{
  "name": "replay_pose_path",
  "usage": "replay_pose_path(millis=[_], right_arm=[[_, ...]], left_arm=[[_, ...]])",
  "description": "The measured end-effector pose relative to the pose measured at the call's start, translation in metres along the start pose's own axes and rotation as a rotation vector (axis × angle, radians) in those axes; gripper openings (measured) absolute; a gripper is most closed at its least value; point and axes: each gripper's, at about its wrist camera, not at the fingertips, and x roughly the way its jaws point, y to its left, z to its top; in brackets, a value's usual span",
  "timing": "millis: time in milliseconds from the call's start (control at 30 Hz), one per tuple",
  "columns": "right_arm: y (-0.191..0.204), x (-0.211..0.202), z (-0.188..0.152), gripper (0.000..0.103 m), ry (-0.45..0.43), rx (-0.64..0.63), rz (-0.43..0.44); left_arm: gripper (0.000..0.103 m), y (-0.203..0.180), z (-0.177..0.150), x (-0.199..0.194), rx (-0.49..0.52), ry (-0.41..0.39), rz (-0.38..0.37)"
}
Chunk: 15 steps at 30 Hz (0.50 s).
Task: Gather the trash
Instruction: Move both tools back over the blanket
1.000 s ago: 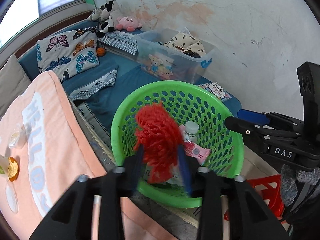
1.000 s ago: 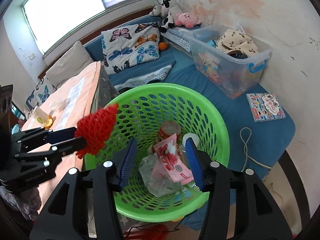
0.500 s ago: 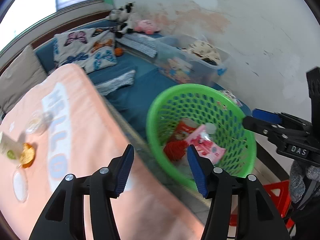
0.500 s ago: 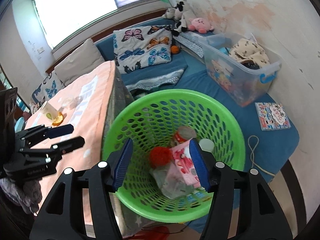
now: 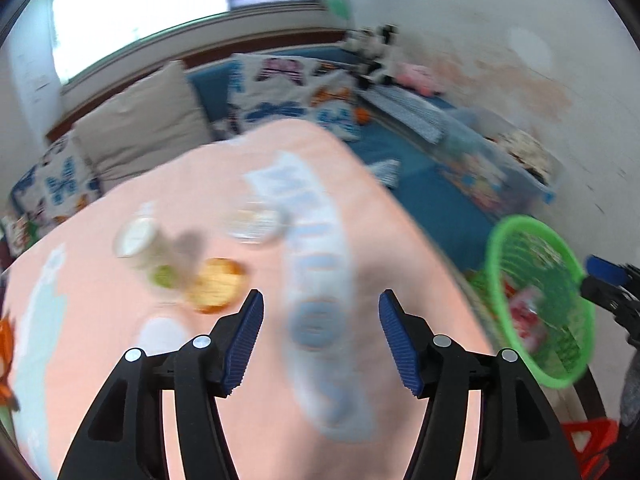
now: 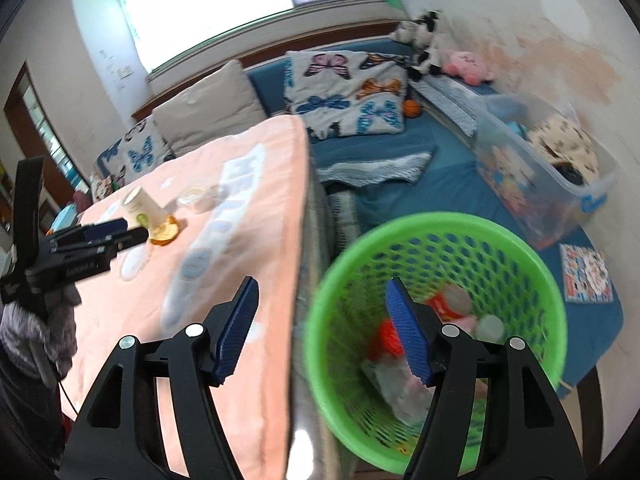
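Observation:
My left gripper (image 5: 320, 332) hovers over the peach tablecloth (image 5: 360, 248), jaws opening, nothing between them. Ahead of it lie a tipped paper cup (image 5: 136, 236), an orange peel (image 5: 218, 284) and a clear plastic cup (image 5: 254, 222), all blurred. My right gripper (image 6: 322, 328) straddles the table edge and the green basket (image 6: 436, 222), jaws opening and empty. Inside the basket lie a red mesh wad (image 6: 386, 338), a pink wrapper and a small bottle (image 6: 490, 326). The right wrist view also shows the left gripper (image 6: 134, 229) near the cup (image 6: 142, 204) and peel (image 6: 164, 232).
The basket (image 5: 493, 264) stands on the floor off the table's right edge. Behind it are a blue mattress (image 6: 432, 192), a clear storage box (image 6: 532, 184), butterfly cushions (image 6: 344, 92), soft toys and a picture book (image 6: 586, 274). A red stool (image 5: 588, 436) sits low right.
The left gripper let the red mesh wad fall into the basket. Both grippers swung left from the basket toward the table, and their jaws spread wider.

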Motion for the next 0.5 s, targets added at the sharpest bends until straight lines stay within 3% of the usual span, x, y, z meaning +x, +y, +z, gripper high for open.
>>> replay_pose_path(millis=[300, 500], right_arm=[[0.052, 0.038, 0.029, 0.069, 0.017, -0.087, 0.054], [0.081, 0.076, 0.047, 0.069, 0.051, -0.106, 0.09]], left_arm=[[0.064, 0.092, 0.015, 0.018, -0.121, -0.003, 0.178], [0.065, 0.123, 0.021, 0.042, -0.171, 0.017, 0.198]])
